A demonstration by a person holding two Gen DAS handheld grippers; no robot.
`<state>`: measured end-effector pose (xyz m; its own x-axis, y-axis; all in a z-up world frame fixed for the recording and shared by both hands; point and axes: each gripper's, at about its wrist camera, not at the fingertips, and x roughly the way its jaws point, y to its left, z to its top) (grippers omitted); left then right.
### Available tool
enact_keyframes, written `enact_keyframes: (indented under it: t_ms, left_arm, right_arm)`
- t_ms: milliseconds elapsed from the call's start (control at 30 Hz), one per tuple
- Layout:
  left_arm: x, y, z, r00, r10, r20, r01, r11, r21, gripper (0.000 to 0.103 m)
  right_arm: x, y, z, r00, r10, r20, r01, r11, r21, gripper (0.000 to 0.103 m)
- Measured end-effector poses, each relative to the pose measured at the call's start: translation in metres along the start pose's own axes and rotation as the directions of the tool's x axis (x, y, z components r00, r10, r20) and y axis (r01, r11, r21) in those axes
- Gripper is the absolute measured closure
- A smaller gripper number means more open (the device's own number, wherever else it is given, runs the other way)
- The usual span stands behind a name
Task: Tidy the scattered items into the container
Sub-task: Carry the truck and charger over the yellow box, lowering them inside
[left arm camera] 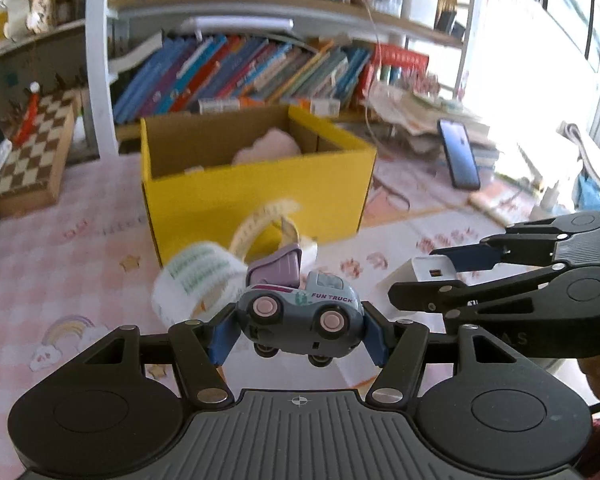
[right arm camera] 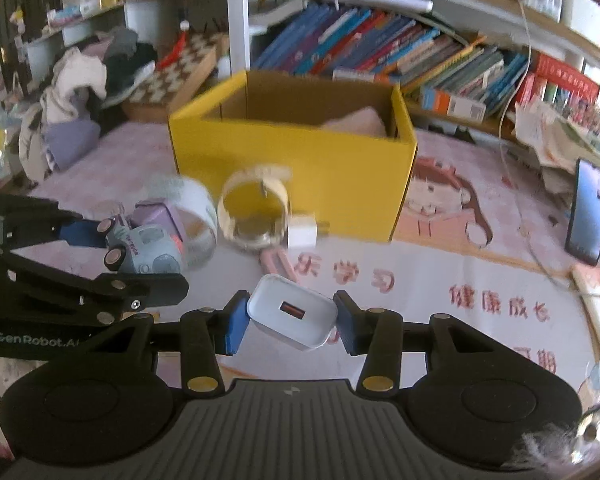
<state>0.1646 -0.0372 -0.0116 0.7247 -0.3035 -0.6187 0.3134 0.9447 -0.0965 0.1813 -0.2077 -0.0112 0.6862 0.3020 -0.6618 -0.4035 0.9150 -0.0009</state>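
Clamped between the blue pads of the left gripper (left arm camera: 300,332) is a small grey-blue die-cast toy truck with pink wheels and a lilac tipper bed (left arm camera: 298,312), lifted clear of the pink checked tablecloth (left arm camera: 60,264) and lying on its side. It looks light, rigid and smooth; the rounded cab could slip, so the flat ends where the pads press now are the sensible place to hold it.

To its right, the right gripper (right arm camera: 291,322) pinches a white plastic USB wall charger with an orange port (right arm camera: 292,316) across its short sides. That block also looks light and hard with slick, rounded edges, and it sits slightly skewed between the pads, so I judge a firm squeeze is needed.

Farther out on the cloth, loose items lie just in front of the container: a roll of white patterned tape (right arm camera: 188,216), a cream ring-shaped roll (right arm camera: 254,212), a second small white plug (right arm camera: 303,233) and a pink clip-like object (right arm camera: 278,264) that is too blurred to identify.

Beyond them, at the far middle, stands the open yellow cardboard box (left arm camera: 256,196), with something soft and pink already inside.
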Motion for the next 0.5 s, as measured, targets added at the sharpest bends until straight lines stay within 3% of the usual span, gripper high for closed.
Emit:
enact_keyframes:
  t_ms: [200,500]
  left_arm:
    - [-0.015,0.01,0.019,0.997,0.006,0.077,-0.005,1.0,-0.02,0.04]
    - [-0.02,0.02,0.069,0.981,0.029,0.193,-0.035,0.999,0.027,0.04]
  right_arm:
    - [-0.012,-0.003,0.022,0.998,-0.002,0.071,0.002,1.0,0.007,0.06]
    - [-0.017,-0.016,0.073,0.98,0.009,0.198,-0.006,1.0,-0.013,0.06]
